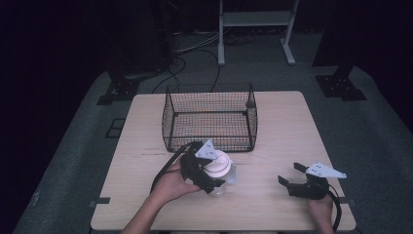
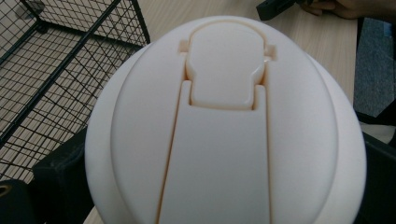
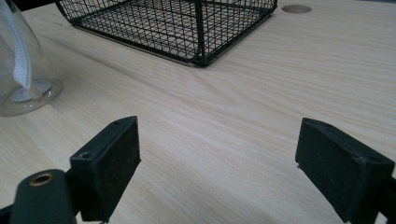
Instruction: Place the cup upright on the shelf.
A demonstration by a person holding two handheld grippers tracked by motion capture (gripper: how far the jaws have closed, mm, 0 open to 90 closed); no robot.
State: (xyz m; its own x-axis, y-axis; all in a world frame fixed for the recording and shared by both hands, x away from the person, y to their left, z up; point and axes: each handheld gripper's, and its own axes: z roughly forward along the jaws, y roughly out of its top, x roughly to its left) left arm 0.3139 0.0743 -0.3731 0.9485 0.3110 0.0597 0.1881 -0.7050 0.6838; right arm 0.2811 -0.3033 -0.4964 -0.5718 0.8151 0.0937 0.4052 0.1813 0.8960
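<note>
A clear container with a white flip-top lid (image 1: 217,165) stands on the table just in front of the basket. My left gripper (image 1: 215,176) is shut on it from the left, a hand behind it. In the left gripper view the lid (image 2: 224,116) is seen from above, with a black jaw pressed against each side low down. My right gripper (image 1: 289,173) rests near the table's front right, open, with bare wood between its fingers (image 3: 109,163). The container's clear base (image 3: 25,91) shows at the left of the right gripper view.
A black wire basket (image 1: 209,138) with nothing in it stands at the middle back of the wooden table (image 1: 287,126); its mesh (image 2: 56,60) is close on the left of the lid. Dark floor, cables and a white stand (image 1: 255,19) lie beyond.
</note>
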